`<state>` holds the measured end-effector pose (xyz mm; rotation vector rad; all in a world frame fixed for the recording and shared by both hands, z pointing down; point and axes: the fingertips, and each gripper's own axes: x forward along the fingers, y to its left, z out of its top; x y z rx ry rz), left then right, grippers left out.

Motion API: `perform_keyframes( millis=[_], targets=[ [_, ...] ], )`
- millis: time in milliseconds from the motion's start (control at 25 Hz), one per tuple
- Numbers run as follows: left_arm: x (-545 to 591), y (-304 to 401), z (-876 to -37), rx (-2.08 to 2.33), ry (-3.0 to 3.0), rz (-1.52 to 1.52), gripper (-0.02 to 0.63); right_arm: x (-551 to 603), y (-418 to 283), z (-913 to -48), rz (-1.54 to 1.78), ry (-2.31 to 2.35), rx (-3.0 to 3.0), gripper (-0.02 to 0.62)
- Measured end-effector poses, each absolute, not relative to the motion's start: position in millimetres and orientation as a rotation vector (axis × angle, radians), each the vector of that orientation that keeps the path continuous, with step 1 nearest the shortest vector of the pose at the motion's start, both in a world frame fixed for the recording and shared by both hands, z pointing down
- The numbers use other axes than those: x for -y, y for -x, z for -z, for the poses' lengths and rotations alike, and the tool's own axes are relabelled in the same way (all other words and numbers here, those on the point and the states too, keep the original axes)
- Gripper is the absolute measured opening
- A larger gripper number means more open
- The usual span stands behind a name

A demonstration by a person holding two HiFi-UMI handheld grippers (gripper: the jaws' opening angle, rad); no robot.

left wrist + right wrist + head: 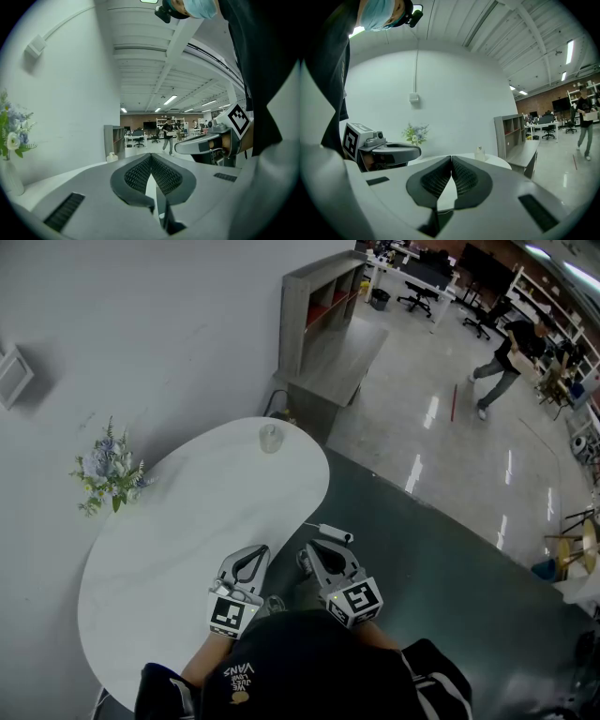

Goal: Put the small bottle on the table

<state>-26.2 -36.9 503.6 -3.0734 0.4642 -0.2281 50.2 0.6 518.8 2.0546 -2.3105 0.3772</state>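
Small bottle (270,438) stands on table (178,540); left tongs (254,551) and right tongs (315,547) pressed together; cap (300,662) reads VANS.

White oval table (187,531) (faintly marbled), small bottle (270,438) at far end, flowers (111,472) at wall edge

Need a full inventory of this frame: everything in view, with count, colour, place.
table: 1, white, oval, against the wall
small bottle: 1, clear, far end of the table
flowers: 1 bunch, blue and white, table's left edge by the wall
shelf unit: 1, grey, beyond the table
wall box: 1, white, on the wall
person: 1, dark top, walking across the far floor
left claw: 1, grey, shut, empty, over the table's near end
right claw: 1, grey, shut, empty, beside the left claw
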Motion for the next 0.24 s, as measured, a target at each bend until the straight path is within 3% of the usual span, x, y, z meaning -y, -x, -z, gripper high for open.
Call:
perform_keyframes(
  millis=[240],
  targets=[
    [50.5,21.5,-509.0,-0.473,3.07,0.238,0.02,14.3,-57.5,-522.1,-0.366,-2.044,2.311,0.043]
  ],
)
